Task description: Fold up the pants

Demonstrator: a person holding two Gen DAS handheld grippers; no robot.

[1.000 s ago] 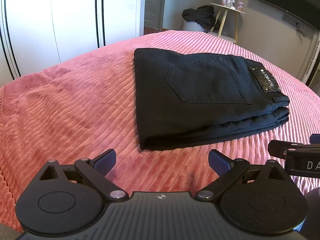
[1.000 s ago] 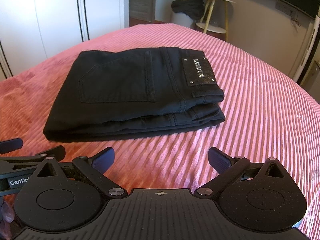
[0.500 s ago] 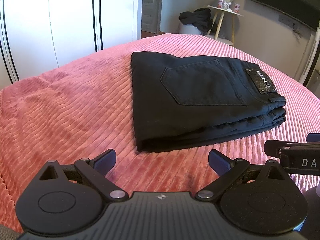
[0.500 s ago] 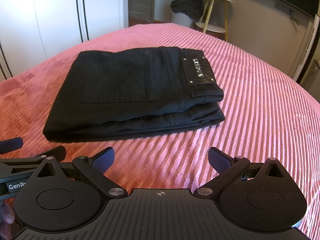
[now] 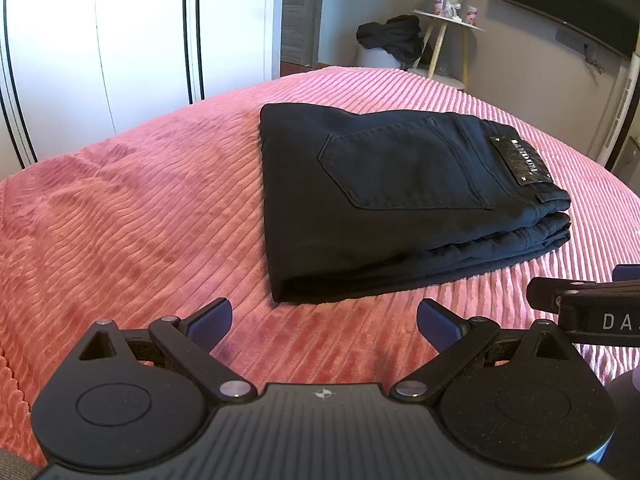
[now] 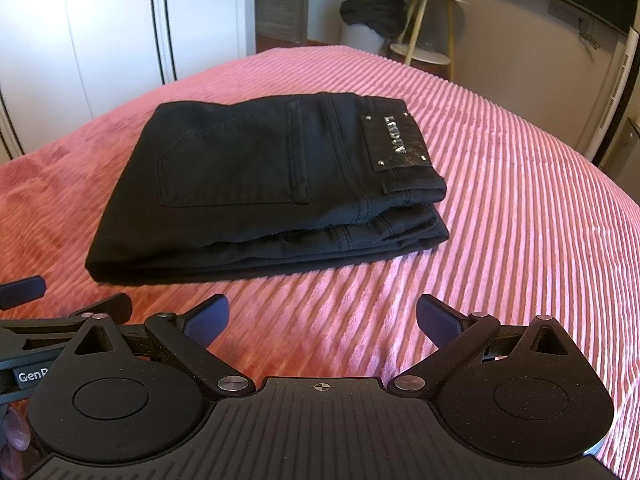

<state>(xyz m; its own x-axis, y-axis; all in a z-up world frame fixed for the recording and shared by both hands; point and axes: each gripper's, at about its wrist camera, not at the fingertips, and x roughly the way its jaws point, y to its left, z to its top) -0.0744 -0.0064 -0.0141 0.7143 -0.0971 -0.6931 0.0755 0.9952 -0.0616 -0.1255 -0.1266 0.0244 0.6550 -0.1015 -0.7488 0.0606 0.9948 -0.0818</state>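
Black pants (image 5: 384,200) with a glossy black waistband patch (image 6: 396,142) bearing silver lettering and silver corner studs, on a pink-coral bedspread (image 5: 140,220) ribbed in fine parallel stripes. Matte black gripper bodies with dark blue finger pads (image 5: 210,322) and silver pivot pins. White wardrobe doors (image 5: 120,40) edged in thin black lines, grey-beige wall (image 6: 520,40), black clothing heap (image 5: 390,36).

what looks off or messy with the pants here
Nothing stands out. The pants lie folded in a compact stack on the bedspread, back pocket and patch up, edges fairly even. Both grippers, left and right, are open and clear of them.
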